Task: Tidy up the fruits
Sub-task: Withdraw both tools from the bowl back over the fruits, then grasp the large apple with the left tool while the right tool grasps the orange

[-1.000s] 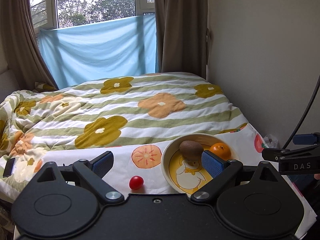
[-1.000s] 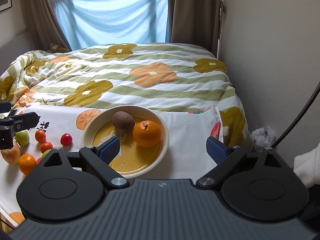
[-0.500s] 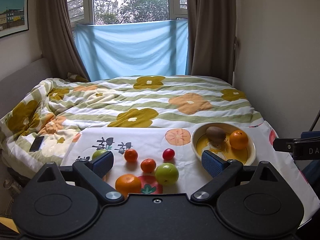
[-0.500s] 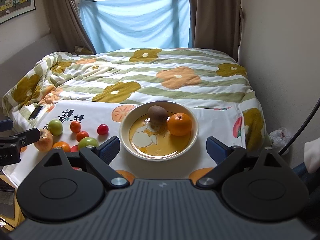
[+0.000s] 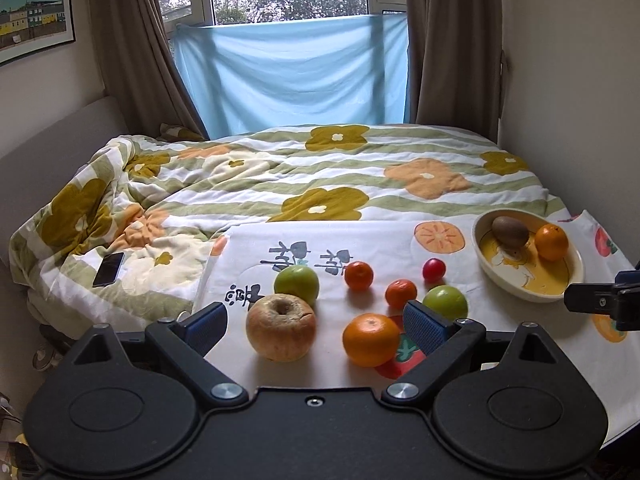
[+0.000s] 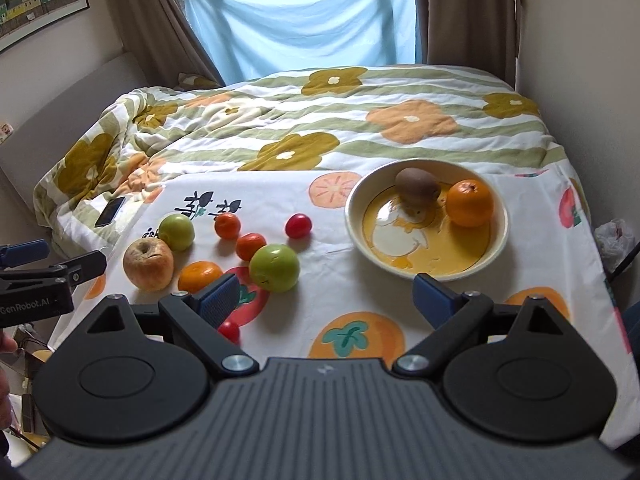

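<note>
Both tools stand spread and empty: the left tool [image 5: 314, 320] hangs low over the near left of the fruit-print cloth [image 6: 360, 292], its jaws bracketing the wrinkled apple [image 5: 281, 328] and the big orange [image 5: 371, 339], while the right tool [image 6: 326, 294] hovers nearer the bowl [image 6: 500, 248]. The bowl, at the far right of the cloth, already holds a kiwi [image 6: 417, 186] and an orange [image 6: 469, 203]; loose on the cloth lie two green apples [image 6: 274, 267], two small tangerines [image 6: 227, 225], a red cherry tomato [image 6: 298, 225] and another red one [image 6: 229, 331] just behind the right tool's left finger. The likeliest trouble, I judge, is the crowding: apple and orange sit close together between the left jaws, so closing there could pinch both or squirt one sideways. The cloth seems to rest on soft bedding beside the quilt [image 5: 320, 184], so a nudged round fruit could roll toward the near edge and drop. The bowl may tip on that soft footing if fruit is dropped against its rim, and the two tools could collide if both reach the middle together.
</note>
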Demonstrator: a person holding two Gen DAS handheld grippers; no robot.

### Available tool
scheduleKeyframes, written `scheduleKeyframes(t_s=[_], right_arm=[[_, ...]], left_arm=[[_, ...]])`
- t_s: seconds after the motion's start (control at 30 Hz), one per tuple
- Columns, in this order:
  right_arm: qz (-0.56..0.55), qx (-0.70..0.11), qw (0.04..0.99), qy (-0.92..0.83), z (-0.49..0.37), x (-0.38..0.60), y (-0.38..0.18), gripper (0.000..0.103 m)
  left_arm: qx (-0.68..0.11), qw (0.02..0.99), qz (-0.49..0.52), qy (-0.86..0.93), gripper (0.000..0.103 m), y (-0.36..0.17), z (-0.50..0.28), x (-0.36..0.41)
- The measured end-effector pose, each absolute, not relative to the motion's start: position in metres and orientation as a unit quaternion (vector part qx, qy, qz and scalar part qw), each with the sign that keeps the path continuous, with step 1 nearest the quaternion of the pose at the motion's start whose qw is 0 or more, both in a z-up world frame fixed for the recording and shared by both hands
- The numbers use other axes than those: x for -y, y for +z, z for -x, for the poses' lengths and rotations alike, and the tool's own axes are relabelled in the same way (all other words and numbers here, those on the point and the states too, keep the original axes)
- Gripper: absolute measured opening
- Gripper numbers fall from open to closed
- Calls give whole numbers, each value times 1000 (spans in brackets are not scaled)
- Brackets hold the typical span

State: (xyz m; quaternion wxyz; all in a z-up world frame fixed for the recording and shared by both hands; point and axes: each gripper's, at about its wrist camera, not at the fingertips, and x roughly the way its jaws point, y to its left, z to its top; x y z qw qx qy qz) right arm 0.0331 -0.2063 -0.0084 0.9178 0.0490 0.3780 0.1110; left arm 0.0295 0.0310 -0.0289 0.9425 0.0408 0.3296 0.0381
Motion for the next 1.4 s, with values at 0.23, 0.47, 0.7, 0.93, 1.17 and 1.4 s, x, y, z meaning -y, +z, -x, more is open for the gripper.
scheduleKeyframes(t_s=[0.23, 0.47, 0.7, 0.93, 1.17, 1.4], right_arm=[[-76, -398, 908, 103, -43, 159, -25, 103], [-94, -420, 898, 89, -56, 122, -45, 103], [-90, -437, 892, 76, -72, 96, -66, 103], [-89, -449, 887, 69, -86, 82, -80, 103], [-88, -454, 884, 71, -95, 73, -89, 103], [-87, -460, 880, 78, -99, 63, -96, 103]], left_arm=[[-355, 931, -85, 5, 97, -57, -51, -68], [-383, 916, -113, -39, 97, -88, -80, -82], [-399, 905, -127, -76, 93, -110, -105, -92], [-409, 899, -123, -96, 88, -124, -122, -95], [-409, 895, -129, -124, 80, -133, -128, -96], [-411, 893, -128, -129, 79, -132, -122, -102]])
